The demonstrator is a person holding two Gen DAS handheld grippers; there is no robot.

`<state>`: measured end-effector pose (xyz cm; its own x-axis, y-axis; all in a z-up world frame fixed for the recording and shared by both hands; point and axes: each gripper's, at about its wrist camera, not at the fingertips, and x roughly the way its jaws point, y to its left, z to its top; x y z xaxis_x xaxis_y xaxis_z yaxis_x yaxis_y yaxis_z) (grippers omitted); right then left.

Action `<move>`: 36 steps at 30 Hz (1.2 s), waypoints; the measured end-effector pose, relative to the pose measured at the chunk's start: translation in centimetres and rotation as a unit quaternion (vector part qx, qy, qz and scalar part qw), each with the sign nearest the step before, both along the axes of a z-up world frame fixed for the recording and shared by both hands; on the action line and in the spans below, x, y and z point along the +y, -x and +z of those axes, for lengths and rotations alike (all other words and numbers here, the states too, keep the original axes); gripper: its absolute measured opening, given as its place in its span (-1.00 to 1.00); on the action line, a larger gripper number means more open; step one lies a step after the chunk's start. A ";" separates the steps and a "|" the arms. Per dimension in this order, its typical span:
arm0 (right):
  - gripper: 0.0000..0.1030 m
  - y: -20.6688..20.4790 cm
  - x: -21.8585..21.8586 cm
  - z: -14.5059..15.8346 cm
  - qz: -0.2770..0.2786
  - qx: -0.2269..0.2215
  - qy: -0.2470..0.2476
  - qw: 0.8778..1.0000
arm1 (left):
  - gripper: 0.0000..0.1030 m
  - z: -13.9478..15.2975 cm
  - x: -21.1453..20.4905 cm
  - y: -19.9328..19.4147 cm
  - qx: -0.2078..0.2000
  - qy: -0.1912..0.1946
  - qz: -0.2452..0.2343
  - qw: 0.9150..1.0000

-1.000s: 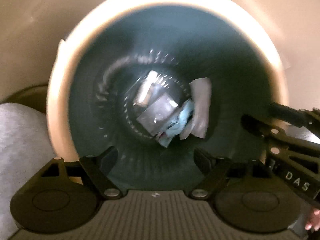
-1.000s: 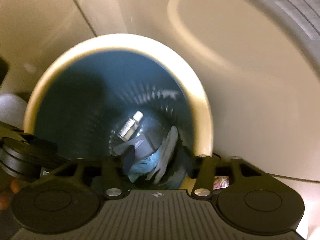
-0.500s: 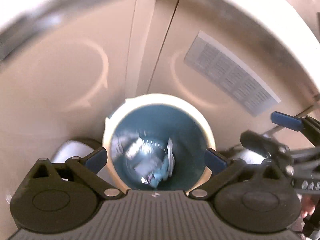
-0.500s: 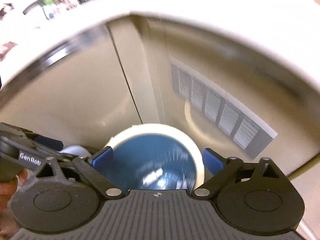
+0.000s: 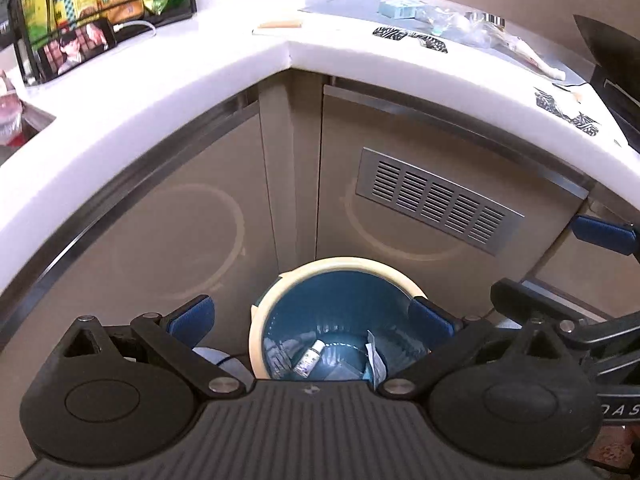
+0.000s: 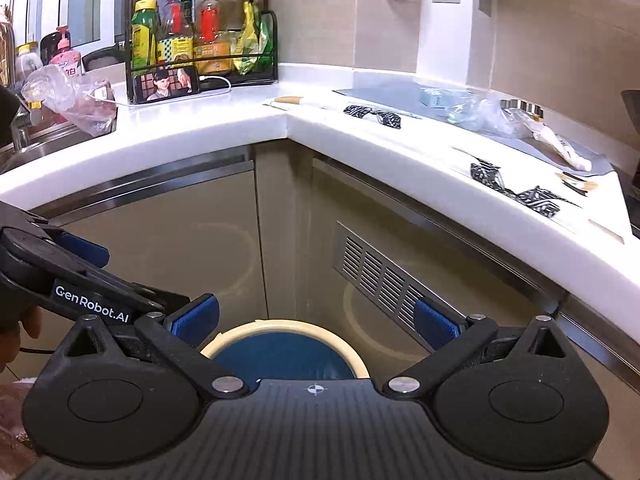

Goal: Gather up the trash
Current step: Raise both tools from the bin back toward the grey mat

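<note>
A blue trash bin with a cream rim [image 5: 340, 265] stands on the floor in the cabinet corner; it also shows in the right wrist view [image 6: 280, 326]. Inside lie a small white bottle [image 5: 310, 358] and crumpled wrappers [image 5: 374, 356]. My left gripper [image 5: 312, 314] is open and empty, well above the bin. My right gripper [image 6: 316, 320] is open and empty, also above the bin. On the white countertop [image 6: 400, 148] lie a clear plastic wrapper [image 6: 480, 114], a teal packet [image 6: 438, 96] and a long pale wrapper [image 6: 560, 146].
A black rack of bottles [image 6: 200, 44] with a phone [image 6: 168, 84] leaning on it stands at the back left. A plastic bag [image 6: 68, 96] lies by the sink. Beige cabinet doors with a metal vent [image 5: 438, 200] stand behind the bin.
Both grippers have risen from just over the bin's mouth to near counter height. The countertop has come into view. Both stay open and empty.
</note>
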<state>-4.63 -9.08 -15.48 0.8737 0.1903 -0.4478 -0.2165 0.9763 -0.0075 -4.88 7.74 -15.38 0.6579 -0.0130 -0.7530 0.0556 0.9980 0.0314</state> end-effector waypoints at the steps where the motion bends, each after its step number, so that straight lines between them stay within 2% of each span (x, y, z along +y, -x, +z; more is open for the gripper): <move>1: 1.00 0.2 0.0 0.0 0.000 -0.001 -0.001 1.000 | 0.99 -0.2 -0.1 0.1 -0.003 -0.002 -0.001 1.000; 9: 1.00 0.9 -0.7 -0.2 -0.003 -0.004 -0.012 1.000 | 0.99 0.2 -0.6 0.7 -0.017 -0.017 -0.009 1.000; 17: 1.00 0.5 -1.5 0.8 -0.013 -0.014 -0.020 1.000 | 0.99 2.4 0.4 -0.4 -0.042 -0.003 0.004 0.999; 24: 1.00 -0.9 -2.7 3.7 -0.024 -0.051 -0.022 0.998 | 0.99 6.1 1.2 -3.1 -0.101 -0.023 0.011 0.995; 27: 1.00 -1.9 -3.7 5.5 -0.030 -0.081 -0.026 0.996 | 0.99 8.0 1.0 -4.8 -0.125 -0.029 0.009 0.992; 32: 1.00 -5.1 -6.3 8.7 -0.076 -0.121 -0.052 0.988 | 1.00 11.2 -0.4 -7.9 -0.165 -0.042 -0.001 0.985; 36: 1.00 -9.2 -9.2 10.3 -0.129 -0.129 -0.065 0.981 | 1.00 13.2 -2.0 -10.9 -0.189 -0.042 -0.014 0.981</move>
